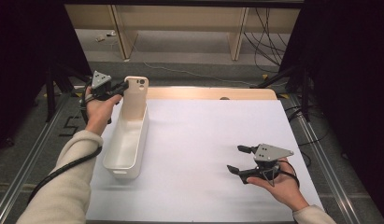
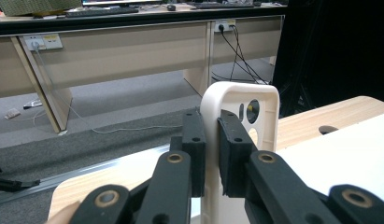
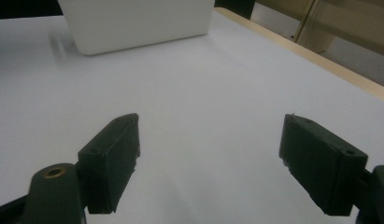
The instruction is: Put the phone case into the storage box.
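Between left tongs (image 2: 209,140), phone case (image 2: 241,105), camera cutout

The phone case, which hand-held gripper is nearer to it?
Left. The left hand-held gripper is clamped on the phone case; the right hand-held gripper sits far off, open above the white sheet.

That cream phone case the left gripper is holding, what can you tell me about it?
The phone case looks like smooth cream plastic or rubber, with rounded corners, a raised rim and a camera cutout near its top. It stands upright, its lower end down inside the far end of the white bin. The left gripper is shut on its side edge, one jaw on each face. Whether it rests on the bin's floor cannot be told.
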Motion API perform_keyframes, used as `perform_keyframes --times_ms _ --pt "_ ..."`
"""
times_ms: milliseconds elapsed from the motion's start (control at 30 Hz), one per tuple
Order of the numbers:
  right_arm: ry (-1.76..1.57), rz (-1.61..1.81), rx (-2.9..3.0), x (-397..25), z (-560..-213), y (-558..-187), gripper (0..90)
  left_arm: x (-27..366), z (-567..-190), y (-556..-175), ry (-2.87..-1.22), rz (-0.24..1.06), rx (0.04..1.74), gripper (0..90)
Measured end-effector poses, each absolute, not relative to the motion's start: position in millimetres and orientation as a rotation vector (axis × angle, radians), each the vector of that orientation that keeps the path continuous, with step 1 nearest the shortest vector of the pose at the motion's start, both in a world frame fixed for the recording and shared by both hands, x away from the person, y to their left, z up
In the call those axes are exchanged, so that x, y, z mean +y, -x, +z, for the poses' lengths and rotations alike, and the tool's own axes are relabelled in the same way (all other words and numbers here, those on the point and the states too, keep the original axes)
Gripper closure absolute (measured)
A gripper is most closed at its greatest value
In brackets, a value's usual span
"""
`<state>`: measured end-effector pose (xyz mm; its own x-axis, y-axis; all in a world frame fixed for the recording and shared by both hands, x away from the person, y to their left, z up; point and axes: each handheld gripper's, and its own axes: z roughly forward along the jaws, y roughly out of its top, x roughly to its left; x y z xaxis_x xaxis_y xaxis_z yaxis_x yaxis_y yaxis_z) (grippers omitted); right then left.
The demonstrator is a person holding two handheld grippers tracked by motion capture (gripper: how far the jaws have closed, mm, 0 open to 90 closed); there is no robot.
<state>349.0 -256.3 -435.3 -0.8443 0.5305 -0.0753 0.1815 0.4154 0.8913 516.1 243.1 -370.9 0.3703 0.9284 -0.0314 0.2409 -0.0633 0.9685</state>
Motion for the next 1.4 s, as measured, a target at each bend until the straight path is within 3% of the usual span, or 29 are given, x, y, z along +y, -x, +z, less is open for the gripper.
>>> perform_keyframes --times_ms 1400 --pt "-0.612 1.406 2.334 -255.9 -435.6 -348.7 21.5 242.8 -380.2 -521.5 -1.574 0.792 1.102 82.0"
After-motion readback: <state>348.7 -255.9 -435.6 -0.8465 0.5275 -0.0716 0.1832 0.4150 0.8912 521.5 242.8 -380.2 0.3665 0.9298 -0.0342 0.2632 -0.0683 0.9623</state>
